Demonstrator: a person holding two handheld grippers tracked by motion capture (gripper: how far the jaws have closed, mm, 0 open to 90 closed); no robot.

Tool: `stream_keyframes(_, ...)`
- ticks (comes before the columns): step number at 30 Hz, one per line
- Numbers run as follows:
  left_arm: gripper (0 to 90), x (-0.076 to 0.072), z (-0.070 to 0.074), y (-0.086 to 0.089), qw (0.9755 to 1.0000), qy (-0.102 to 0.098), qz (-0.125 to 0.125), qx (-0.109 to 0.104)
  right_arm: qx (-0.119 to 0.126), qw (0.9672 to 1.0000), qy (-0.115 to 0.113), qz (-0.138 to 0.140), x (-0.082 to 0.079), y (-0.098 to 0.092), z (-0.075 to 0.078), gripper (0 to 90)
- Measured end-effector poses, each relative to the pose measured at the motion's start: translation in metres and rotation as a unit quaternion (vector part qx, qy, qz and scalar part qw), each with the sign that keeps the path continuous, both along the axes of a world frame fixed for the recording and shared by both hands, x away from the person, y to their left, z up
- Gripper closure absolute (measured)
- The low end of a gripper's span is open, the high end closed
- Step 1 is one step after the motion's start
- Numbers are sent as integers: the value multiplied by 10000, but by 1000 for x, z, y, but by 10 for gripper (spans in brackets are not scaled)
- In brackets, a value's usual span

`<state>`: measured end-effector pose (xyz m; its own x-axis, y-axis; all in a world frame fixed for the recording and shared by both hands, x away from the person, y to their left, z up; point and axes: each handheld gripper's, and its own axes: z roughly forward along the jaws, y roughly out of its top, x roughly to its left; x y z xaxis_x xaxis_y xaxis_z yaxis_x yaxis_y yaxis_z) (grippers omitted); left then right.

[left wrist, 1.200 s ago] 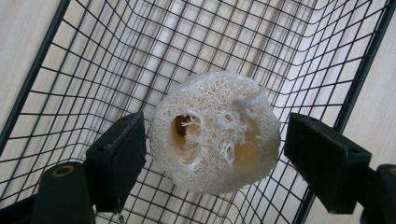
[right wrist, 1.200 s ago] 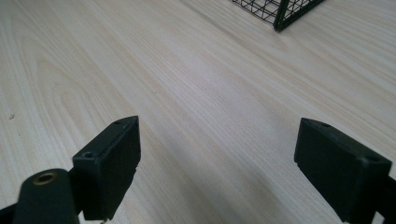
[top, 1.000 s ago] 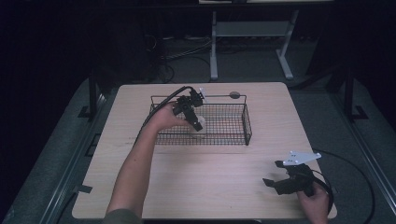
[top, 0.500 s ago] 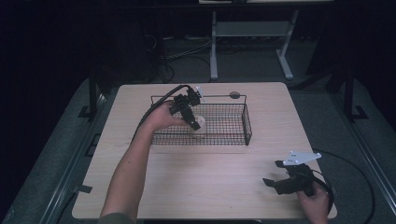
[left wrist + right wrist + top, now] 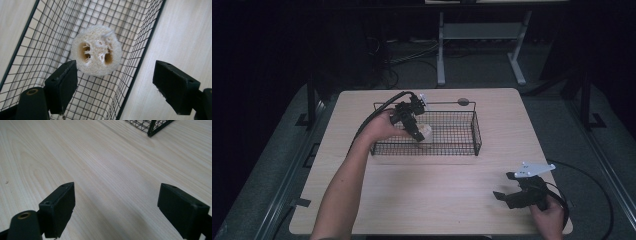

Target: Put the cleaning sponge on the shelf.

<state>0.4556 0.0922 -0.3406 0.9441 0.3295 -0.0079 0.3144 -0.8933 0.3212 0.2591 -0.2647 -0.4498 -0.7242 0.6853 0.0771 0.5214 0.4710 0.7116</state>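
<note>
Our left gripper (image 5: 113, 85) hangs over the wire basket (image 5: 462, 142), jaws wide, gripping nothing. The loofah slice (image 5: 96, 51) lies on the basket's mesh floor, at about 11 o'clock from the jaws' midpoint, near the basket's left end. Our right gripper (image 5: 120, 207) sits wide apart over bare table (image 5: 105, 162), basket corner at 1 o'clock.

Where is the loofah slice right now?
The loofah slice lies inside the wire basket, toward its left end in the high view, just ahead of the open left tool.
</note>
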Motion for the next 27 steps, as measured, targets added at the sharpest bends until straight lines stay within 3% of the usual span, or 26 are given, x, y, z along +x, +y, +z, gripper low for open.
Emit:
stream_keyframes(14, 193, -21, 14, -2, 9996, -141, -250, -21, -19, 10000, -14, -3, -1, 0, 0, 142)
stream_keyframes(18, 199, -29, 18, -2, 9990, -199, -342, -187, -23, 10000, -25, -13, -1, 0, 0, 142)
stream_keyframes(27, 194, -48, 18, -1, 9984, -268, -479, -104, -31, 10000, -28, -64, -2, -2, 1, 142)
